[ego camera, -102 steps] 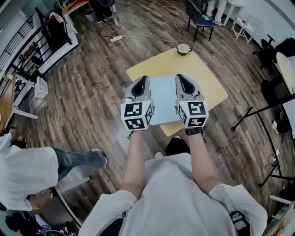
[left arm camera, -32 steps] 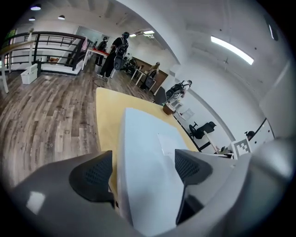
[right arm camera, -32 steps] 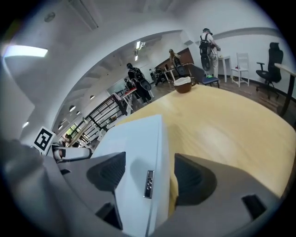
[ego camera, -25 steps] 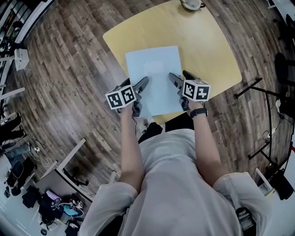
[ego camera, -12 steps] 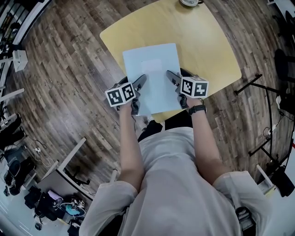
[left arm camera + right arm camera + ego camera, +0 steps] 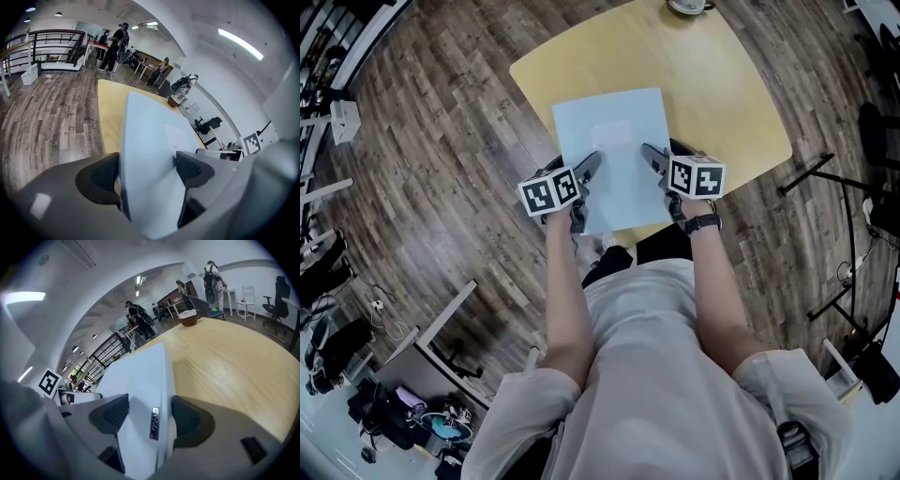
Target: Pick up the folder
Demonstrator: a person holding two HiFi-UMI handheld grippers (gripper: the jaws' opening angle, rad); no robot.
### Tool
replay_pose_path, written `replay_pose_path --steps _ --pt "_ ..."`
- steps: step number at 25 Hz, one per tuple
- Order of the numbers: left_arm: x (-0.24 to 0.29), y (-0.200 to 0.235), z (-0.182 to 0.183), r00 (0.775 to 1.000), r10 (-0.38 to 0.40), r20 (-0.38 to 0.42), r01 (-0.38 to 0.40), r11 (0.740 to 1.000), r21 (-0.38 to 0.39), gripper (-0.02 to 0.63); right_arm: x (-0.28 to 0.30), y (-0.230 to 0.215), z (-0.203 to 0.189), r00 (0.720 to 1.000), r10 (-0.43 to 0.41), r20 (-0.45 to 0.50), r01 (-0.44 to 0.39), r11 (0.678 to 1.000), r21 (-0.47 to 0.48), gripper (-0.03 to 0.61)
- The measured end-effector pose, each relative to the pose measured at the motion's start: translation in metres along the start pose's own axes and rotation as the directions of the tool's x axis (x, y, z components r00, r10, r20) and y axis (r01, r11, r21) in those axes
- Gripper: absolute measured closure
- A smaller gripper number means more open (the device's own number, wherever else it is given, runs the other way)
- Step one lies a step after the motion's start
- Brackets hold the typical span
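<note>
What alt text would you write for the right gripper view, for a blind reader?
The right gripper holds its jaws open astride the edge of a pale blue folder lying on a yellow wooden table. A brown bowl stands at the table's far side, and people stand in the room beyond.

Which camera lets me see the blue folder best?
The head view: nearly the whole folder shows from above, on the table. The left gripper view shows only one edge up close; the right gripper view only the other edge.
</note>
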State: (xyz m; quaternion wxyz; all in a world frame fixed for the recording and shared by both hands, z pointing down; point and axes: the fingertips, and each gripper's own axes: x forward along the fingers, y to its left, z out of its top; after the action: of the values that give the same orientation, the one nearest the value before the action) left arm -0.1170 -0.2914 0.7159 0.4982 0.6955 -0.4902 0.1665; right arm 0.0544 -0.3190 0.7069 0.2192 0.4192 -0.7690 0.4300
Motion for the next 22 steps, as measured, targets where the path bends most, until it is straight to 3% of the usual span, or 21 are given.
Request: replay_pose_path --steps 22 --pt "-0.090 -0.047 0.045 0.982 -0.040 0.185 0.010 0.987 0.160 0.221 -0.079 0.071 0.051 0.974 0.049 0.223 -0.016 0.989 -0.148 0.273"
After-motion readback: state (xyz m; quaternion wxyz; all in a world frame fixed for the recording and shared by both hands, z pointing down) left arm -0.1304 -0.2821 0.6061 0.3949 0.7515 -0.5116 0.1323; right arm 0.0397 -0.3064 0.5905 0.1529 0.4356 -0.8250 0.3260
